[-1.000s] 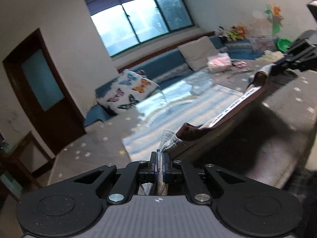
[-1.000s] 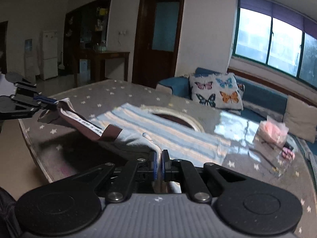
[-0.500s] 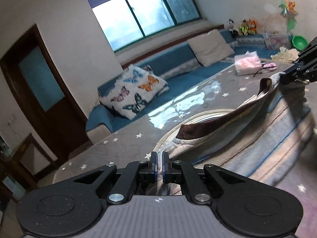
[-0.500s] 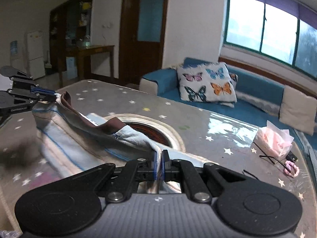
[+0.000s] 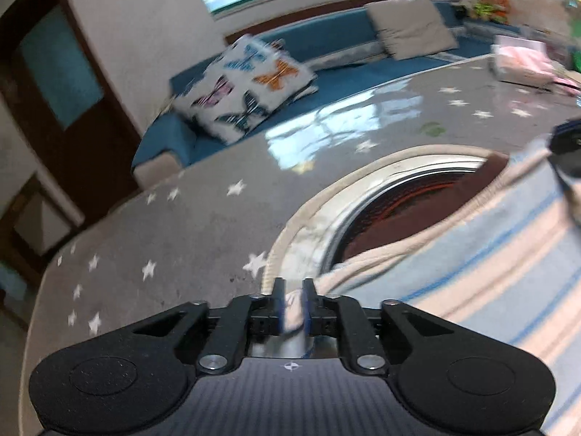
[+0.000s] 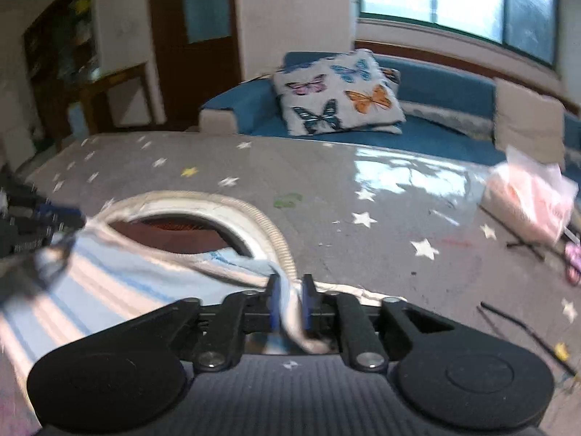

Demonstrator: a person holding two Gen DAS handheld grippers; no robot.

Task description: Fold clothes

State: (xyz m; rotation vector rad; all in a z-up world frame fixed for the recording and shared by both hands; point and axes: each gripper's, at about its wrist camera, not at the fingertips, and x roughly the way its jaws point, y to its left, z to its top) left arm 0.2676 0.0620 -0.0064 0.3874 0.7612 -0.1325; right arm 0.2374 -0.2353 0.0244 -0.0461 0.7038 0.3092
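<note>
A pale blue and cream striped cloth garment with a dark brown collar band (image 6: 120,283) is seen spread low over a grey star-printed tablecloth (image 6: 326,178). One edge of it is pinched between the narrowly parted fingers of the black right gripper (image 6: 288,303). Its far corner is held at the blurred black left gripper (image 6: 32,225). A round cream-rimmed opening (image 6: 232,207) is partly covered by the garment. A pink plastic-wrapped packet (image 6: 530,203) lies well apart, at the table's right side.

A grey star-patterned counter (image 6: 319,167) with a round central opening (image 6: 174,230) carries a blue-and-cream striped garment (image 5: 490,254) and a pink plastic-wrapped packet (image 6: 533,200).
</note>
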